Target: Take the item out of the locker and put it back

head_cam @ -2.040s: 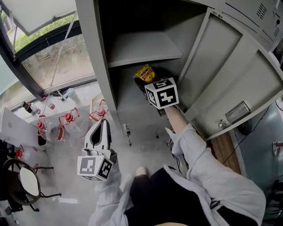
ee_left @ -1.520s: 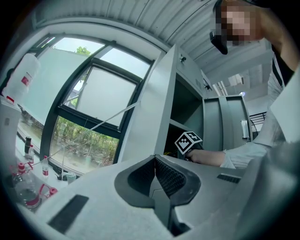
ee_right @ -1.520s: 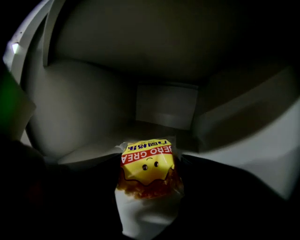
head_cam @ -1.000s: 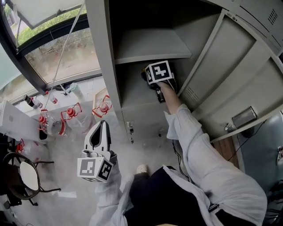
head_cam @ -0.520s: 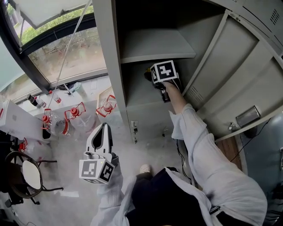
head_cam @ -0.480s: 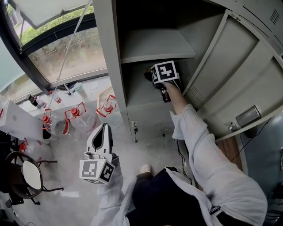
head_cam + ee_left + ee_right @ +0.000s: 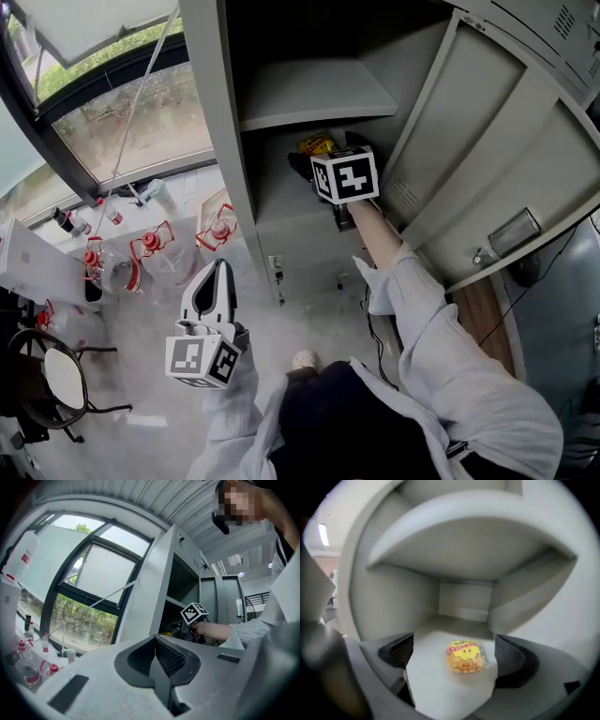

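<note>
A grey locker (image 7: 216, 141) stands open, its door (image 7: 487, 150) swung out to the right. Inside, a shelf (image 7: 309, 94) splits it, and the compartment below runs back to a plain far wall. To the left is a big window (image 7: 112, 103) with greenery outside, and bottles with red caps (image 7: 150, 248) cluster below it.

The right gripper (image 7: 323, 164) reaches into the compartment under the shelf. Its jaws have just been opening and now stand spread wide. Between them lies a yellow snack bag (image 7: 464, 656), flat on the compartment floor and touching neither pad.

The left gripper (image 7: 217, 281) hangs outside the locker, near and to the left. Its jaws are pressed together on nothing.
</note>
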The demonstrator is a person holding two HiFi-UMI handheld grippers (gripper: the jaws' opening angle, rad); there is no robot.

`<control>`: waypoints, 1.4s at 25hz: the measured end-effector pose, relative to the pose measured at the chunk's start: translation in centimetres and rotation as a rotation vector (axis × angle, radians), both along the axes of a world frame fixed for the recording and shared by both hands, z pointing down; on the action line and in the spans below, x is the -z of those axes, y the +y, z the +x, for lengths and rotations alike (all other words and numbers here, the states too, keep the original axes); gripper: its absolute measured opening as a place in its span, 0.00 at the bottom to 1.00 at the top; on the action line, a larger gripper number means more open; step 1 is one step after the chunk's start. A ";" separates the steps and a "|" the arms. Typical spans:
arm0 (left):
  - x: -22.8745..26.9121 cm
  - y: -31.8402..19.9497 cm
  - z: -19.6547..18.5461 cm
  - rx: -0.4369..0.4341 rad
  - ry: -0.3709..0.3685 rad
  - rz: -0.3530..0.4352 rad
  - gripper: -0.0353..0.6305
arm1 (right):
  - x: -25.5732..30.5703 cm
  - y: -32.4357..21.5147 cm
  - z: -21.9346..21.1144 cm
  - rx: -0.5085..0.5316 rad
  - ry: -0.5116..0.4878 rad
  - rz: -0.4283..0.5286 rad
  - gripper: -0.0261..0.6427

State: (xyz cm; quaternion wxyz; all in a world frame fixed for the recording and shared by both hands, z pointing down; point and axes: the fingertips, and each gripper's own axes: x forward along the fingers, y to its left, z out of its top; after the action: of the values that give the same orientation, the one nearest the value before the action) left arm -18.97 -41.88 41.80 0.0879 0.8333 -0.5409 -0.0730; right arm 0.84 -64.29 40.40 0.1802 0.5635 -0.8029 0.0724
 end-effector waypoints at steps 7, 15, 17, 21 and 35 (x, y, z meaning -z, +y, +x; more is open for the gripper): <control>0.5 1.1 2.2 -0.030 -0.012 0.004 0.06 | 3.8 6.9 -1.2 0.116 -0.085 0.092 0.82; 1.5 4.5 5.2 -0.057 -0.043 0.010 0.06 | 4.2 17.8 -0.8 0.275 -0.174 0.085 0.76; 1.7 5.8 5.8 -0.059 -0.046 0.001 0.06 | 4.1 20.5 -0.1 0.288 -0.212 0.069 0.71; 1.6 8.9 7.0 -0.073 -0.053 -0.026 0.06 | 3.6 25.6 1.8 0.270 -0.243 0.072 0.60; 1.2 17.7 9.3 -0.095 -0.079 -0.050 0.06 | 4.0 37.2 7.7 0.120 -0.322 0.228 0.11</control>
State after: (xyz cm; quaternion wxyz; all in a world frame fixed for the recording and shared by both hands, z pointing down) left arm -9.67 -24.16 40.64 0.0906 0.8579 -0.5052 -0.0225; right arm 8.55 -27.10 36.38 -0.0116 0.5124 -0.8566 0.0592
